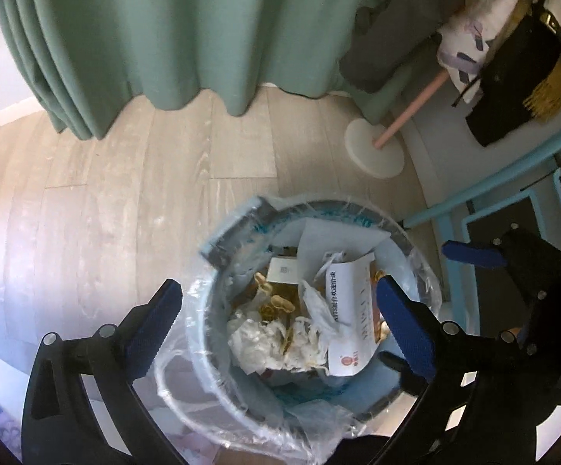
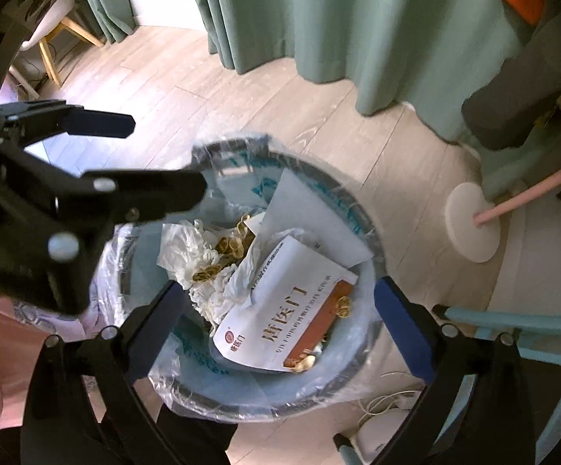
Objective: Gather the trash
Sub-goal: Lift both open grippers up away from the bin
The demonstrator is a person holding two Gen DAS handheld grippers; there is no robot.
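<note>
From my left claw [image 1: 280,302], spread wide and empty, I look down on the lined bin [image 1: 218,364] on the floor: crumpled tissue [image 1: 257,341], peanut shells, a printed paper [image 1: 352,310].

My right claw [image 2: 280,302], also spread and empty, hangs over that bin [image 2: 361,213]; the white-and-orange printed paper [image 2: 280,321] lies topmost.

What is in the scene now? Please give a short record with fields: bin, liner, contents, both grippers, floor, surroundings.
bin: round trash bin, standing on the floor, seen from above
liner: clear plastic bag folded over the rim
contents: crumpled white tissue, printed white paper, peanut shells
left gripper: open, above the bin, nothing between the fingers
right gripper: open, above the bin, holding nothing
floor: light wood planks
surroundings: green curtain, white round stand base
</note>
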